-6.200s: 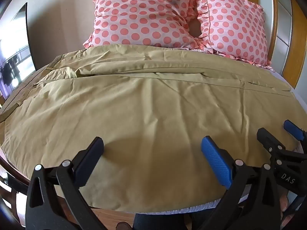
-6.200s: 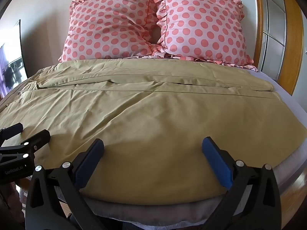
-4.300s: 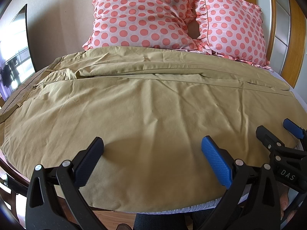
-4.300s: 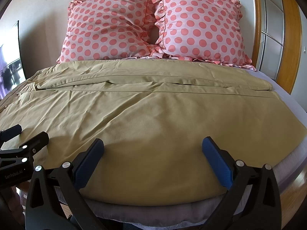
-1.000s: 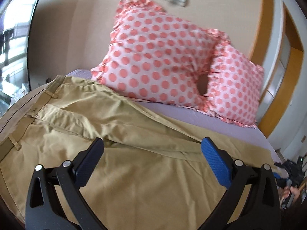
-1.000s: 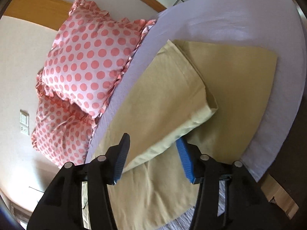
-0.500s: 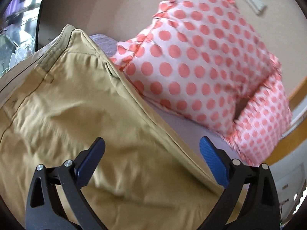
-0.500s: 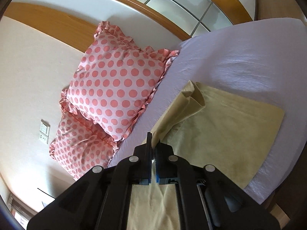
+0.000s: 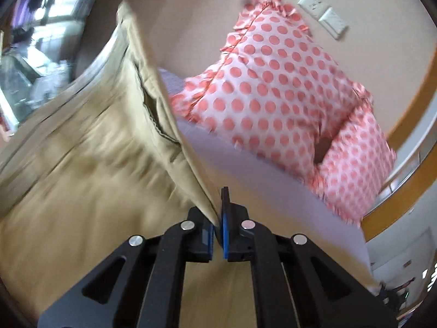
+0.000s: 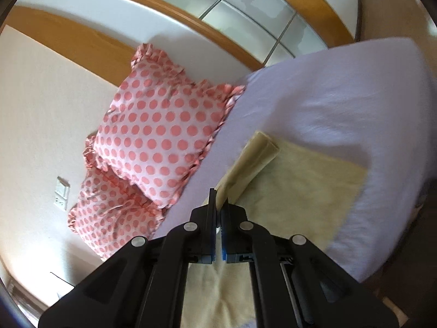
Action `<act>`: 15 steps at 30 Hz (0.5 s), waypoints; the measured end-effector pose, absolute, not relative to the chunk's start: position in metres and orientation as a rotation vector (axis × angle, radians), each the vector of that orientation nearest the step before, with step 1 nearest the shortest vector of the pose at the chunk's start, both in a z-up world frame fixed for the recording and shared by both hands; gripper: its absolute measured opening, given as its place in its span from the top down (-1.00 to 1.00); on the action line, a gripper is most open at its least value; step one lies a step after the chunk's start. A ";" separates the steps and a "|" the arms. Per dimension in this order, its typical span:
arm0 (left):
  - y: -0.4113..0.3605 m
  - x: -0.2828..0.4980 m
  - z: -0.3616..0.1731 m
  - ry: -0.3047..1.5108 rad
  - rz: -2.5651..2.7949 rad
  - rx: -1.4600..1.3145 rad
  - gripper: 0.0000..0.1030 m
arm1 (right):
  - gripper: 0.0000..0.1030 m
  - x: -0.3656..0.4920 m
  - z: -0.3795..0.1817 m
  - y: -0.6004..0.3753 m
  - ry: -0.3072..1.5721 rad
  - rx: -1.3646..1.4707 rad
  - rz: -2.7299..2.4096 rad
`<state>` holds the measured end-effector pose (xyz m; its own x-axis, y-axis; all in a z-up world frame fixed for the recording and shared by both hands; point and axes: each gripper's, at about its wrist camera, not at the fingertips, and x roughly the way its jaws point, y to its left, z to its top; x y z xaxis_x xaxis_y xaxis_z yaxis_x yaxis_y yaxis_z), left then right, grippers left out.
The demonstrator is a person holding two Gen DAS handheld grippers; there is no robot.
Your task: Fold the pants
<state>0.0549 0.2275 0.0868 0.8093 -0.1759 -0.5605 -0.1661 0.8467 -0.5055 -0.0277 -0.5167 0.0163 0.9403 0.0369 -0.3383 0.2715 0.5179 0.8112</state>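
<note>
Tan pants (image 9: 90, 164) lie spread across the bed. My left gripper (image 9: 217, 213) is shut on the far edge of the pants near the waistband end and lifts it, so the upper layer stands up in a tilted sheet. My right gripper (image 10: 218, 205) is shut on the far edge of the pants (image 10: 295, 191) near the leg hem, and the raised cuff (image 10: 262, 147) is folded up off the lower leg. The view is motion-blurred.
Two pink polka-dot pillows (image 9: 273, 87) (image 10: 161, 136) lean on the wall at the head of the bed. The lilac sheet (image 10: 341, 98) lies bare beyond the pants. A wooden-framed wardrobe (image 10: 218, 8) stands to the right, a window (image 9: 32, 41) to the left.
My left gripper has closed on the pants' far edge and raised it. My right gripper stays shut on the leg edge and has lifted it a bit further.
</note>
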 end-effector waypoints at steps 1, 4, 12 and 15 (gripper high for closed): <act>0.226 0.033 0.081 0.640 0.006 -0.568 0.91 | 0.95 -0.031 0.015 -0.518 0.338 1.018 -0.155; 0.224 -0.016 0.055 0.670 0.038 -0.591 0.90 | 0.95 -0.037 0.001 -0.522 0.375 1.029 -0.187; 0.225 -0.055 0.021 0.674 0.061 -0.630 0.77 | 0.62 -0.047 -0.008 -0.523 0.459 0.968 -0.290; 0.226 -0.060 0.021 0.657 0.057 -0.635 0.65 | -0.54 -0.060 -0.002 -0.525 0.444 0.917 -0.393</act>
